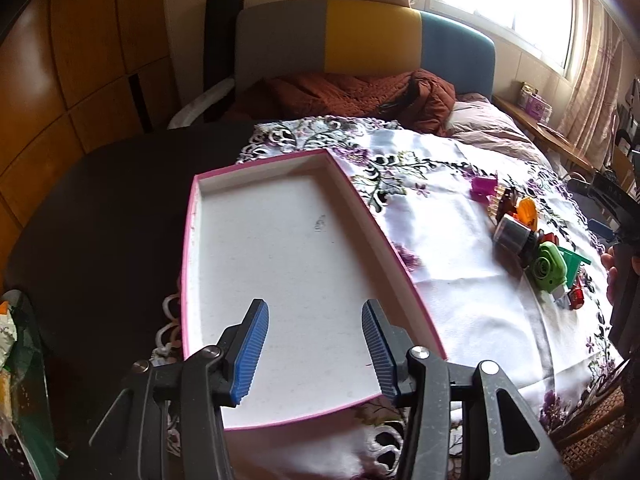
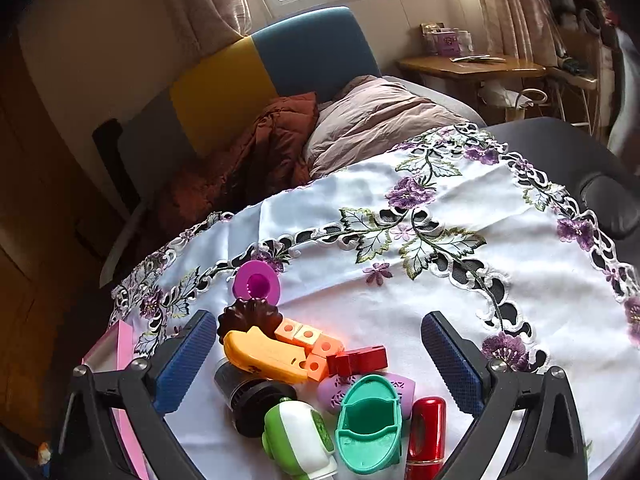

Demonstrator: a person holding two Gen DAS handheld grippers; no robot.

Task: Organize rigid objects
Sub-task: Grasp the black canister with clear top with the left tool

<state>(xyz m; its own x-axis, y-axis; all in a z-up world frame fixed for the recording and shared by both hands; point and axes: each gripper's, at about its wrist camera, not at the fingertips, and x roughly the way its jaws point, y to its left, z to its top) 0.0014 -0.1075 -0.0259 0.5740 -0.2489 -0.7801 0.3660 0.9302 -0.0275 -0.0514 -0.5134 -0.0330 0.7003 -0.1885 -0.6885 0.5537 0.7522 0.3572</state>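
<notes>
Left wrist view. The left gripper, its blue ribbed fingers parted with nothing between them, hangs over the near end of a shallow rectangular cardboard tray with pink rim and white floor. The tray holds nothing yet and lies open-side up, presumably as the receptacle into which the loose items are to be gathered. It rests partly on a white embroidered cloth with purple flowers and cut-out edging and partly on the dark round counter that the cloth covers. Well to the right of the tray, the pile of small plastic objects sits on the cloth, and at the frame edge the right gripper's dark body, held in a hand, stands beside that pile.

Right wrist view. The right gripper, its blue textured fingers spread wide and grasping nothing, brackets the pile from above, probably to select a first piece. Visible are a purple flanged spool, a dark brown fluted mould, a yellow-orange plastic block, orange pegged cubes, a red block, a grey-black cylinder, a green-and-white toy, a teal oval basket, a lilac perforated shell and a red glossy cylinder. They lie touching and overlapping. The tray's pink edge shows at lower left.

Room. Behind the counter stands a bed with a grey, yellow and blue headboard, a rust quilt, a pale pillow, a curtained window and a wooden side shelf.
</notes>
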